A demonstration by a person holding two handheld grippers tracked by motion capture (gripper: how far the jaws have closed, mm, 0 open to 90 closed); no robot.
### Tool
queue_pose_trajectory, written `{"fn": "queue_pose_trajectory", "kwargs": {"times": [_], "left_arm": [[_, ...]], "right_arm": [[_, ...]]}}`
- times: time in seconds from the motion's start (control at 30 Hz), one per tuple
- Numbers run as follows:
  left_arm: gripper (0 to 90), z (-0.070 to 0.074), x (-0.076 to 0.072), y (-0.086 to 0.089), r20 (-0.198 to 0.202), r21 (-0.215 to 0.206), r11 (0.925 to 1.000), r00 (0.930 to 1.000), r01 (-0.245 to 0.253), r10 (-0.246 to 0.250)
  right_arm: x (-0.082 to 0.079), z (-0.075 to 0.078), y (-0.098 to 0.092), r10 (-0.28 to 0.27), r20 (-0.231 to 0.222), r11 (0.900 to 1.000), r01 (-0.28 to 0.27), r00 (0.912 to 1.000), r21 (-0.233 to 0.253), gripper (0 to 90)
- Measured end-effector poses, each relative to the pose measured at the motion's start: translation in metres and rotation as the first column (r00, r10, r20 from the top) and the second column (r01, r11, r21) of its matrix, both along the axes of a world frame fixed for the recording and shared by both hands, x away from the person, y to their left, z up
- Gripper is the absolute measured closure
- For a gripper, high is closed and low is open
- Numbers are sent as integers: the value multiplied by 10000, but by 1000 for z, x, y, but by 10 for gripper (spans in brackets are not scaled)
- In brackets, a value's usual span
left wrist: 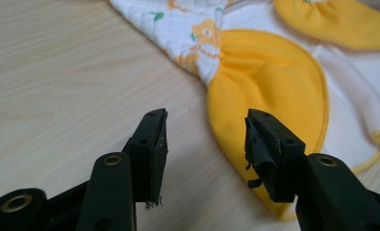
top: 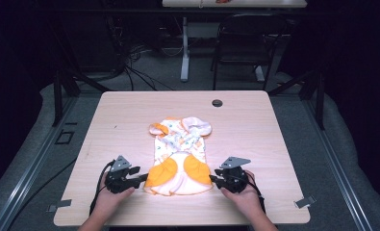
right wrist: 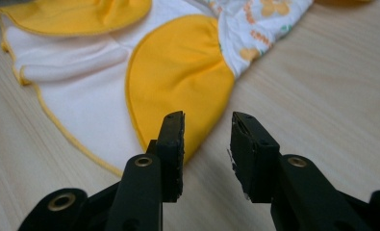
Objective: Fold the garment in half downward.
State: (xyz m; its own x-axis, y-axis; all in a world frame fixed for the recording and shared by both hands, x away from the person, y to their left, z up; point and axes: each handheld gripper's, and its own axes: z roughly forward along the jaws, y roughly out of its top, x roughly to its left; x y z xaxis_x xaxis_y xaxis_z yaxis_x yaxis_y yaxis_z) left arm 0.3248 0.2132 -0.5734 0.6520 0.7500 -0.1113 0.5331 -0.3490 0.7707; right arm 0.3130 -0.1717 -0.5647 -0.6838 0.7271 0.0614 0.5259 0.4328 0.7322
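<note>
Tabletop (top: 130,120): open grippers flank baby garment (top: 180,154).

Bare table (top: 130,120) all around the lone garment (top: 180,156)

A baby garment (top: 180,151) lies flat at the middle of the tabletop (top: 110,125), left tongs (top: 143,179) and right tongs (top: 212,180) flanking its near end (a chair (top: 247,41) stands behind).

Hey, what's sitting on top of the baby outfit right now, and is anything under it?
Nothing rests on the baby outfit; both tongs, left and right, are open beside its lower end. It lies flat on the wooden table. Whatever is beneath the fabric is covered.
</note>
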Motion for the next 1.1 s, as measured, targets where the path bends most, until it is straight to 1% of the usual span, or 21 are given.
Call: {"fn": "queue_pose_trajectory", "kwargs": {"times": [0.07,0.1,0.13,0.17,0.2,0.3,0.33,0.37,0.4,0.43,0.5,0.53,0.63,0.7,0.77,0.83,0.87,0.9,0.97,1.0,1.1], "left_arm": [[491,5,6,-6,-10,-15,10000,10000,6,-6],[491,7,11,-10,-6,85,10000,10000,-4,4],[491,10,19,-17,48,190,9998,10000,12,-13],[492,10,19,-17,48,190,9998,10000,12,-13],[492,11,23,-20,18,155,9999,10000,35,-36],[492,13,37,-32,-203,206,9998,9998,41,-36],[531,13,43,-37,-379,87,10000,9993,27,-24],[550,14,47,-40,-407,101,9999,9992,53,-49],[581,15,51,-42,-354,126,9998,9993,135,-130],[622,15,54,-45,-422,160,9998,9991,103,-96],[673,16,61,-50,-339,420,9991,9994,88,-74],[693,15,64,-53,-226,343,9994,9997,-4,11],[766,15,73,-56,-382,510,9987,9992,-53,73],[789,14,75,-58,-431,505,9987,9990,-109,131],[829,10,81,-59,-555,721,9972,9982,-195,236],[834,8,83,-59,-648,769,9969,9976,-178,228],[853,4,84,-60,-877,1044,9945,9959,-130,222],[863,2,84,-60,-907,1159,9932,9957,-59,165],[874,0,84,-60,-969,1210,9927,9952,-17,135],[889,-1,84,-60,-890,1215,9926,9960,29,80],[894,-1,82,-59,-890,1262,9919,9960,151,-39]], "right_arm": [[3,5,6,95,201,9999,-93,9998,-138,655],[6,6,9,141,164,9998,-138,9998,-142,655],[15,9,16,215,80,9996,-213,9997,-204,646],[15,9,16,215,80,9996,-213,9997,-204,646],[19,10,19,226,-3,9996,-226,9997,-175,646],[35,15,30,217,11,9995,-216,9998,-238,639],[43,17,35,178,34,9996,-177,9998,-203,679],[48,18,37,127,45,9992,-126,9999,-370,709],[52,18,40,71,-7,9991,-72,10000,-424,738],[57,18,42,66,-18,9991,-67,10000,-431,774],[65,17,46,-33,-68,9984,29,10000,-556,841],[69,16,48,-67,-90,9975,60,9999,-705,863],[79,13,53,-53,-224,9954,32,9997,-953,886],[81,13,55,-122,-304,9951,91,9995,-981,890],[88,11,57,-305,-400,9934,259,9987,-1117,895],[90,10,57,-345,-441,9929,292,9984,-1154,895],[93,9,57,-383,-508,9920,319,9980,-1220,897],[94,7,58,-444,-607,9922,369,9972,-1194,897],[94,5,57,-409,-683,9909,317,9968,-1311,898],[95,0,57,-359,-738,9906,258,9966,-1340,899],[93,-3,57,-193,-825,9888,68,9964,-1489,900]]}}
